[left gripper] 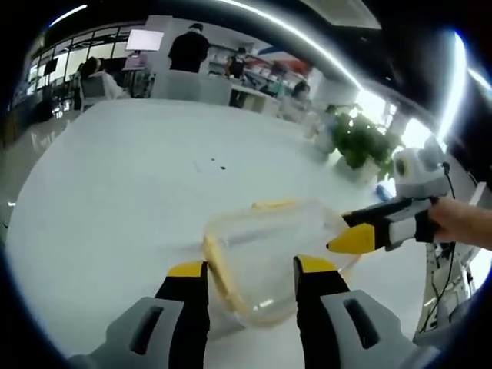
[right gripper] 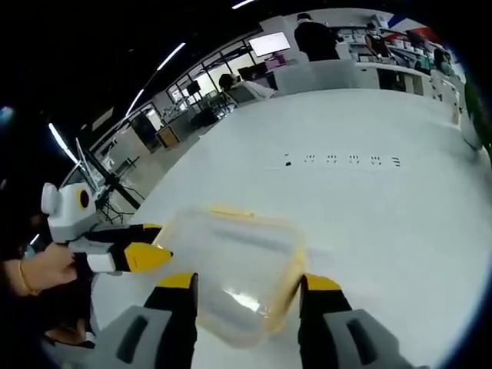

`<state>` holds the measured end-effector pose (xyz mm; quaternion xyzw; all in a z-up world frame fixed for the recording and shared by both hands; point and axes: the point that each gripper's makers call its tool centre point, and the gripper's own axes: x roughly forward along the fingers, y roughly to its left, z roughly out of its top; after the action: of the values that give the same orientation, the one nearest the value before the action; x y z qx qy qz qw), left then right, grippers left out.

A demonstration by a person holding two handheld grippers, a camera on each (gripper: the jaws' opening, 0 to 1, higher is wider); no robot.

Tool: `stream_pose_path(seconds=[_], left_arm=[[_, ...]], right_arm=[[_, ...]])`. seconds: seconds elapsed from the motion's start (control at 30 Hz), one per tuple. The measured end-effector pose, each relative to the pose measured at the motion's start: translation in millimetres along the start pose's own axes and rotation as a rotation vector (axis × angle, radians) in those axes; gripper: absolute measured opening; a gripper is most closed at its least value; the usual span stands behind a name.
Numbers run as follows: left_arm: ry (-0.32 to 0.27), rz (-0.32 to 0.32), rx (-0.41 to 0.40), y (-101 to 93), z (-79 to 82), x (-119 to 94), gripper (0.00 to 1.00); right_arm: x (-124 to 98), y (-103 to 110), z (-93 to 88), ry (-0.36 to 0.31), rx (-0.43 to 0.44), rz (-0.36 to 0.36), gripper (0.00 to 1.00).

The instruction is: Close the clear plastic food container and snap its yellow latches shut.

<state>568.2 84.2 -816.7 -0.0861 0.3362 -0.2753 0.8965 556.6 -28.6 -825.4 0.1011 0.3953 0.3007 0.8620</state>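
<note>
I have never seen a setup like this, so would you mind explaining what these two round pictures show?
A person holds a two-jawed claw in each hand, and a fisheye camera rides on each. The left gripper view looks along the left claw; the right claw, held in a hand, enters from the right. The right gripper view looks along the right claw, with the left claw coming in from the left. Between them, on a white table, sits a clear plastic food container with yellow latches. Both claws stand open around it; nothing is gripped.
</note>
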Motion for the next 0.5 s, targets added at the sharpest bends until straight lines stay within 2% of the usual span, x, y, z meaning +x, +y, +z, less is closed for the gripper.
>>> stream_pose_path(seconds=[0.13, 0.2, 0.33, 0.37, 0.5], left_arm=[[-0.001, -0.033, -0.055, -5.7, 2.2, -2.7, 0.57], [0.01, -0.037, -0.05, -7.8, 0.5, -4.2, 0.62], [0.02, -0.038, -0.007, -13.4, -1.8, -12.1, 0.58], [0.024, -0.043, -0.002, -16.1, -3.0, -14.9, 0.58], [0.041, -0.061, 0.021, -23.3, -8.5, -19.4, 0.56]], right_arm=[[-5.3, 7.2, -6.4, -0.006, -0.001, 0.035, 0.57], [-6.7, 9.2, -9.6, 0.003, -0.021, 0.033, 0.58], [-11.0, 8.8, -13.8, 0.014, -0.028, 0.01, 0.61], [-14.0, 6.1, -8.5, -0.017, -0.046, -0.012, 0.62], [-21.4, 10.3, -4.9, -0.023, -0.041, 0.005, 0.61]])
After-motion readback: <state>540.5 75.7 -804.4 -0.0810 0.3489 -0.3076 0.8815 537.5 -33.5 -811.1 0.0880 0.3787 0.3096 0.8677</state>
